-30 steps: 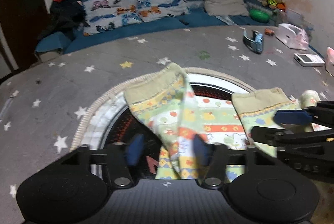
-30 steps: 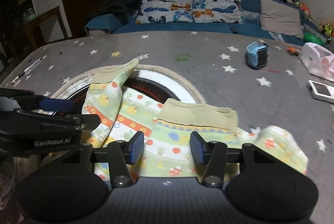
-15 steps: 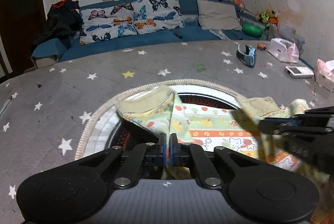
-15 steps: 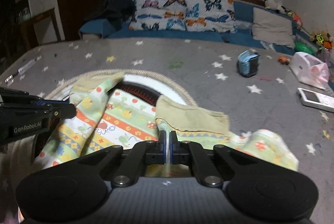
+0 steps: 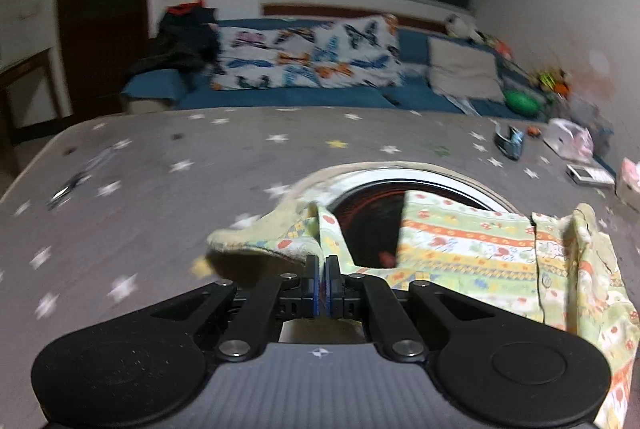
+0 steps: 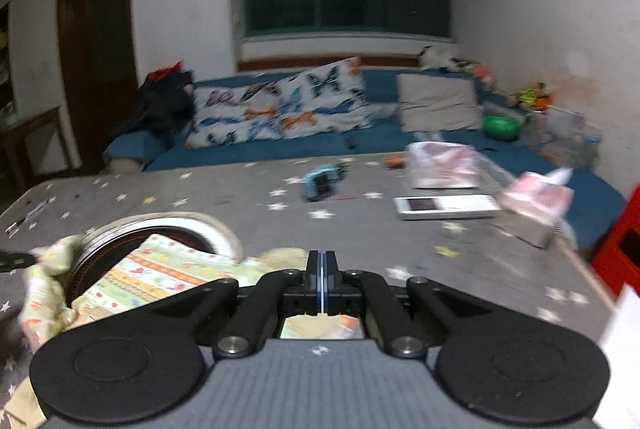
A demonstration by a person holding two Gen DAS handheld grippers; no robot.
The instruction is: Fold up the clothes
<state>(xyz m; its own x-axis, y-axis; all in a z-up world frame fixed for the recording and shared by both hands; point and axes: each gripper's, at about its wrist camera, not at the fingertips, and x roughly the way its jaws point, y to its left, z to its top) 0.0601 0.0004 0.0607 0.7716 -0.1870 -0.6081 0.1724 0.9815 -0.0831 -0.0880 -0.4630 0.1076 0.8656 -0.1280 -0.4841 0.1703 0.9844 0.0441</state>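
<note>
At the lower centre of both wrist views, each gripper is clamped on an edge of the patterned garment.

The left gripper (image 5: 322,271) has its pads pressed together on the cloth just below a beige cuff (image 5: 256,233), and the striped, printed garment (image 5: 472,249) spreads from there toward the right of the frame, draped over a round dark mat (image 5: 376,203) with a pale rim on the grey star-print cover (image 5: 168,185). The right gripper (image 6: 321,275) pinches a fold of the same garment, which trails to the lower left of its frame. Farther out on the cover lie a blue tape dispenser (image 6: 320,185), a white flat device (image 6: 444,207) and a pink tissue pack (image 6: 532,205). Butterfly cushions (image 6: 280,109) line the blue couch along the upper middle. Both views are motion-blurred.
</note>
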